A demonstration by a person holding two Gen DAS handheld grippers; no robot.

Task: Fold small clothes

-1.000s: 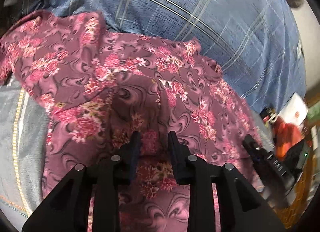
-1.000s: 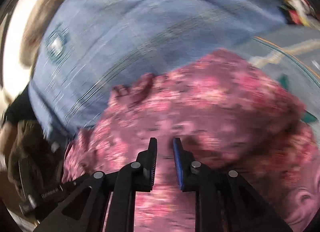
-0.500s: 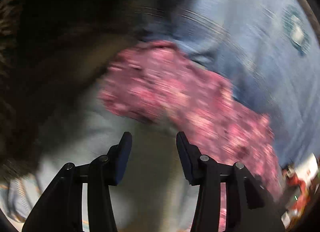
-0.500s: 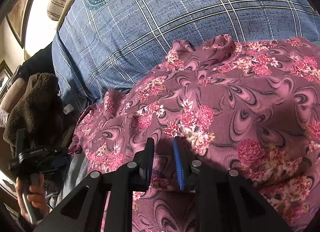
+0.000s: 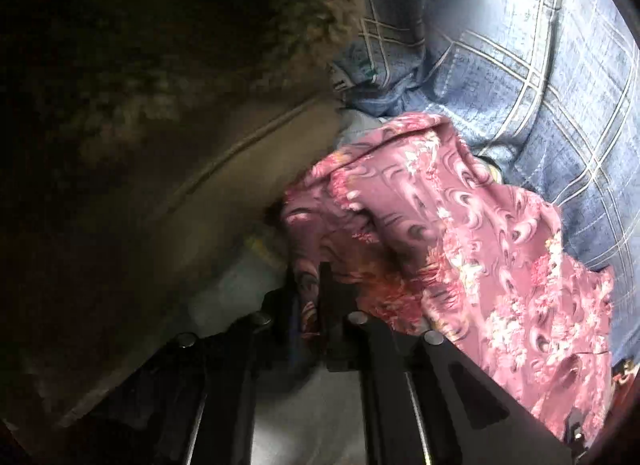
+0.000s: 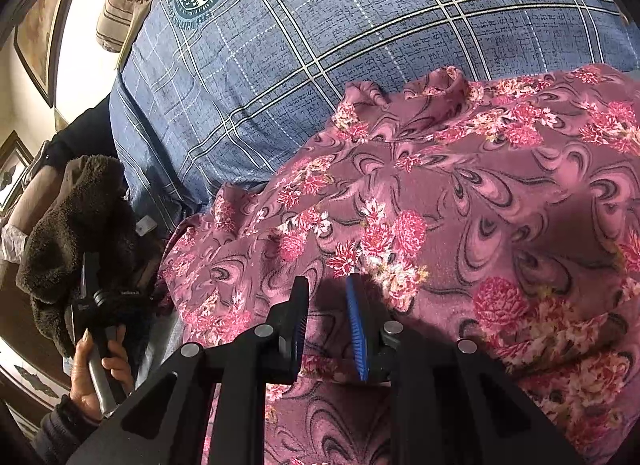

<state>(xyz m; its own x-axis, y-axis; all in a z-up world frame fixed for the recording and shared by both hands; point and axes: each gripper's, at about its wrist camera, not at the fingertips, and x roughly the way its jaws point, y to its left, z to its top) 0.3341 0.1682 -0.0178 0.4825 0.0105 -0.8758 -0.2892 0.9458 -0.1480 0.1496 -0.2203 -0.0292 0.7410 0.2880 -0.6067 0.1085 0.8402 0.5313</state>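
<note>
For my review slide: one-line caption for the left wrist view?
Left hand-held gripper shut on the floral garment's edge beside a blue plaid pillow.

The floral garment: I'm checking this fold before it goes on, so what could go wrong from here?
1. The left gripper pinches only a thin edge of the floral garment; a pull might slip it free.
2. The right gripper sits in a bunched fold, its pads apart, so its hold on the cloth looks uncertain.
3. The garment lies partly on the blue plaid pillow, an uneven base that could leave the fold crooked.
</note>
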